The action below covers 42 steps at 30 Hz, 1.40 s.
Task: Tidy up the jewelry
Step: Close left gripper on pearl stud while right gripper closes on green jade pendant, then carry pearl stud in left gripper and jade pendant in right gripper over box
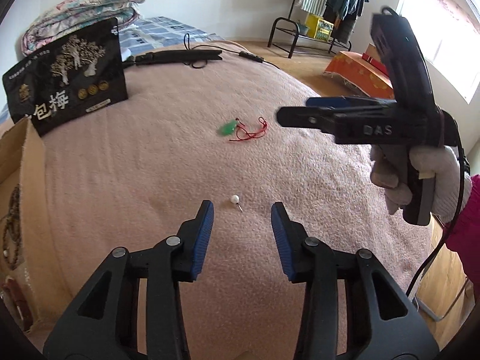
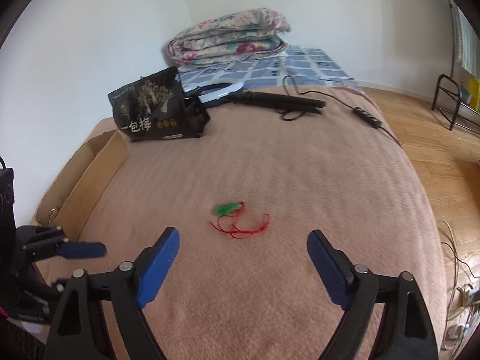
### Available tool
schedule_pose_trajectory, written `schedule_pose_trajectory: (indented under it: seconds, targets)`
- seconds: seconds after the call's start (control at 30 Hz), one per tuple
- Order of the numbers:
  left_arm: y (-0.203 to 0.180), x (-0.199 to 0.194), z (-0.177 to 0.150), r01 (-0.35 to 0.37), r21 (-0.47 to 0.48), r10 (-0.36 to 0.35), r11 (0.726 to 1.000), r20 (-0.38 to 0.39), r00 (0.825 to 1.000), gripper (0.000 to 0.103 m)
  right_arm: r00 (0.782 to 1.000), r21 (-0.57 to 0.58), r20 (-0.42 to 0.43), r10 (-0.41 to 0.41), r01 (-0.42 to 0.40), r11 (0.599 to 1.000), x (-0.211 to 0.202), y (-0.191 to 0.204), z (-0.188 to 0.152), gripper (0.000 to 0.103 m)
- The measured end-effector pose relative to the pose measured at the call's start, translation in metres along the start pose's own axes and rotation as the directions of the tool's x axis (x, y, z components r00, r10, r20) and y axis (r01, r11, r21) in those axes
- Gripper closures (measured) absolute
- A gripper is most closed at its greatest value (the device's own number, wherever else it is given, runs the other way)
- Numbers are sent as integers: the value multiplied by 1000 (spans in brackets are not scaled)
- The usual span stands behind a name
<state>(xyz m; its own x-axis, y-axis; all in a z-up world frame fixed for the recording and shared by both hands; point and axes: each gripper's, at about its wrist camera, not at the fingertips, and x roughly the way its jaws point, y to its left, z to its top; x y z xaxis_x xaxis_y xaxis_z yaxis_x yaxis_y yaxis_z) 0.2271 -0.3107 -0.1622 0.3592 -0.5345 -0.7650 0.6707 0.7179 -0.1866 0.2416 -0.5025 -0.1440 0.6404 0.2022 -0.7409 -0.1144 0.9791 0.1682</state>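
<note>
A small pearl earring (image 1: 235, 200) lies on the pink blanket (image 1: 150, 156) of the bed, toward its near edge, its short metal post pointing off toward that edge. It looks light, hard and round (the sort of bead that could squirt out from between flat pads), so the safer hold is probably across the pearl itself with a gentle squeeze, pressing a little into the soft pile; the thin post seems too fine to catch. Further in, toward the middle of the bed, rests a green pendant (image 1: 227, 128) on a loose red cord (image 1: 251, 132); the stone would be rigid and possibly brittle, the cord limp and easy to snag, so the cord or the pendant's flat sides are likely the place to take it.

The left gripper (image 1: 242, 220) hovers over the pearl with its jaws partly spread and empty, the pearl just ahead of the tips. The right gripper (image 2: 243, 253) is spread wider, also empty, aimed at the pendant. A cardboard box (image 2: 87, 174) stands by the bed's left edge.
</note>
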Motion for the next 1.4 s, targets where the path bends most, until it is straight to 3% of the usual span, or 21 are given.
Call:
schedule_pose_trajectory:
  seconds: [0.3, 0.43, 0.53, 0.6, 0.87, 1.03, 1.4]
  targets:
    - [-4, 27, 0, -6, 18, 6, 1000, -16, 1000, 73, 997, -54, -66, 34, -38, 998, 49, 12, 12, 39]
    - [-4, 37, 1, -23, 35, 24, 999, -20, 1000, 73, 996, -66, -90, 20, -26, 997, 65, 11, 12, 47]
    - [-3, 43, 0, -27, 42, 28, 999, -26, 999, 73, 995, -75, -101, 20, -28, 997, 73, 12, 11, 48]
    - [-3, 46, 0, -26, 43, 28, 999, -31, 999, 81, 995, -81, -100, 16, -25, 996, 76, 13, 11, 48]
    - [1, 54, -3, -31, 29, 32, 999, -35, 999, 93, 993, -133, -117, -5, -10, 991, 87, 21, 15, 53]
    - [1, 53, -3, -33, 25, 34, 999, -33, 999, 95, 992, -150, -125, -13, -6, 989, 90, 25, 15, 69]
    - [4, 42, -2, -34, 15, 35, 999, -18, 999, 95, 996, -117, -93, 6, -16, 993, 72, 24, 13, 70]
